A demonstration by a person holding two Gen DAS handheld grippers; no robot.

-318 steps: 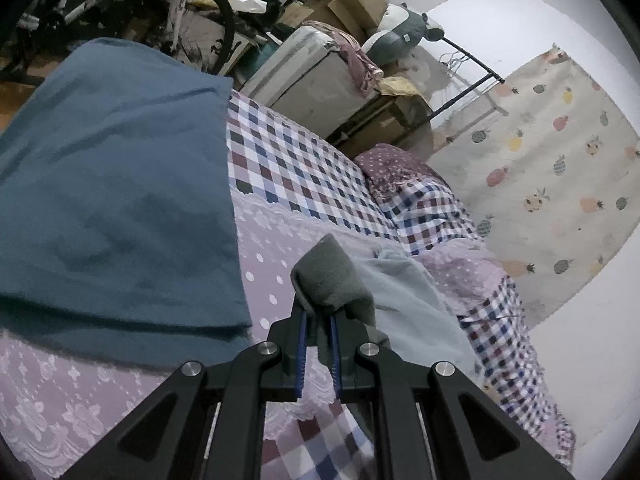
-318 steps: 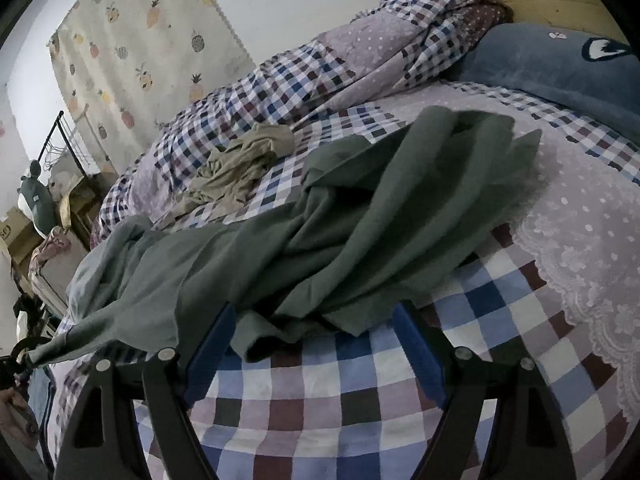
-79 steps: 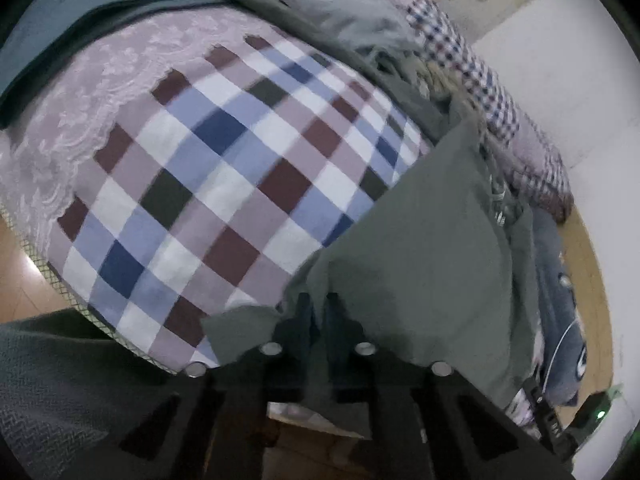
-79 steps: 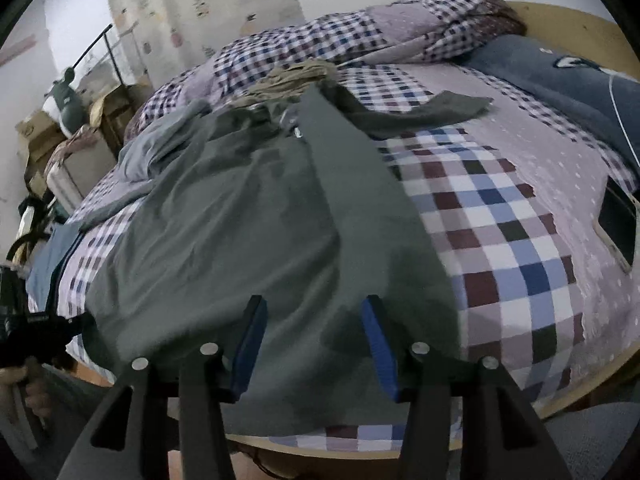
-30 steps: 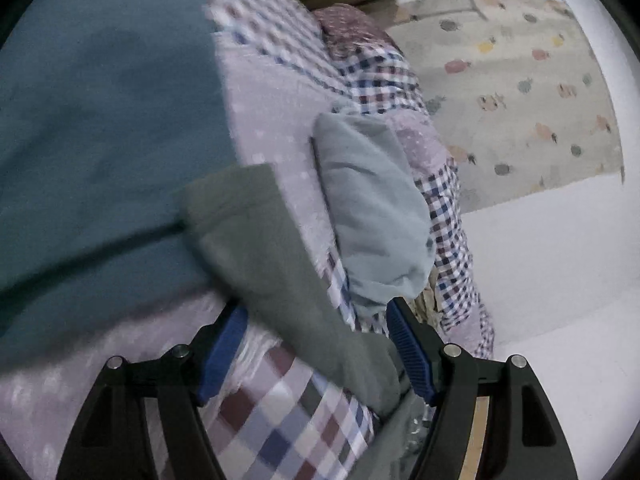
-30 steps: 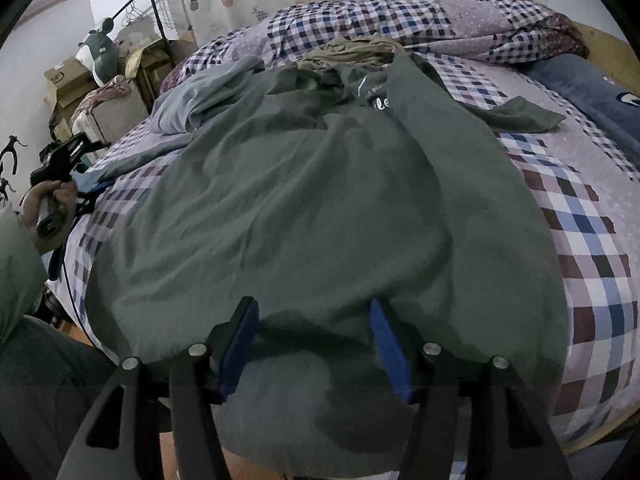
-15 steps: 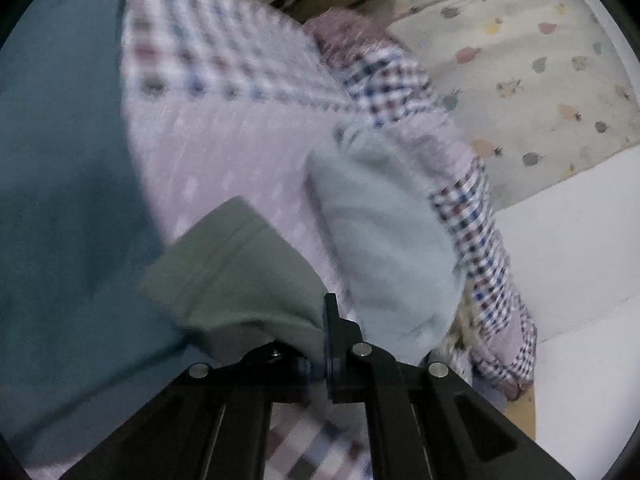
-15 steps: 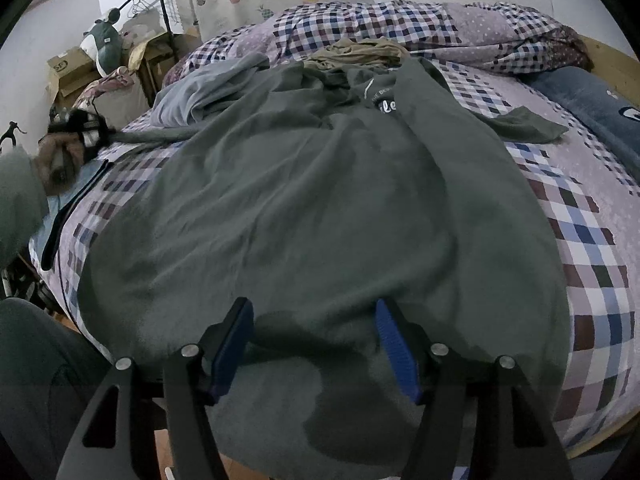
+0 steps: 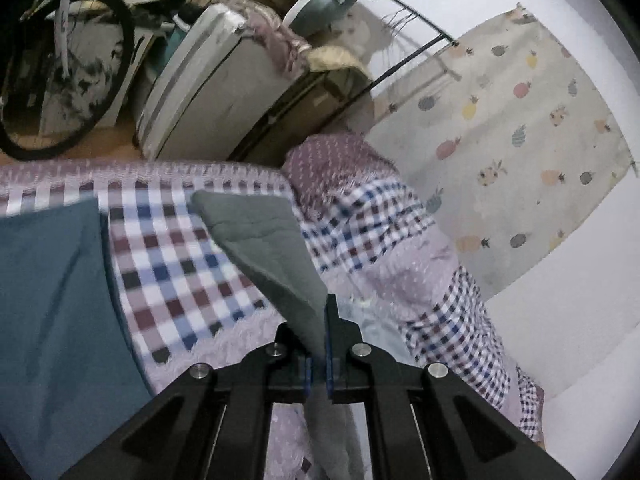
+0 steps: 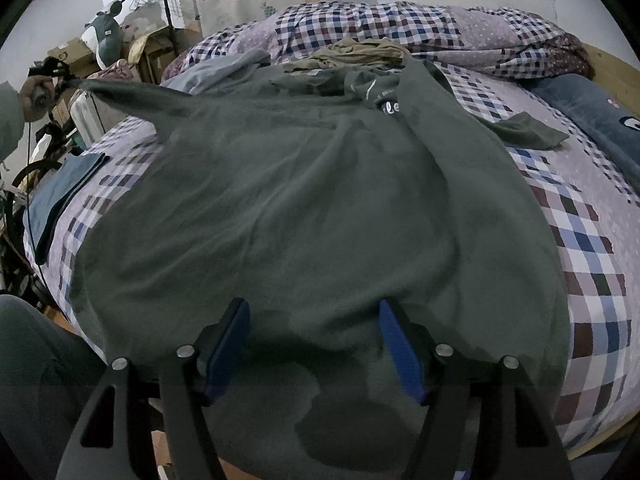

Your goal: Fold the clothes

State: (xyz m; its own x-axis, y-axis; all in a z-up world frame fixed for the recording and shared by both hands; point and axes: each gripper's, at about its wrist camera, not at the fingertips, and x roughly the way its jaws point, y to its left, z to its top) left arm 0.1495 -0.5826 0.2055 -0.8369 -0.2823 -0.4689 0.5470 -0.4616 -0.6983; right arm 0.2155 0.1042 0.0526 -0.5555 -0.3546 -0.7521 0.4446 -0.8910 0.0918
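left tool [image 9: 317,364]: pinched tight on sleeve [image 9: 264,240] | right tool [image 10: 314,344]: wide apart, holds nothing | green shirt [image 10: 304,200]: spread flat on bed [image 10: 592,272], sleeve lifted far left

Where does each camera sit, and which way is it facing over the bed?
Left wrist: on the left hand-held gripper, shut on the grey-green sweatshirt's sleeve cuff, facing the silver suitcase beyond the checked bedspread.
Right wrist: on the open right hand-held gripper at the sweatshirt's hem, facing the headboard; a hand and trouser leg show at left.
Shared: sweatshirt, suitcase, folded blue cloth.
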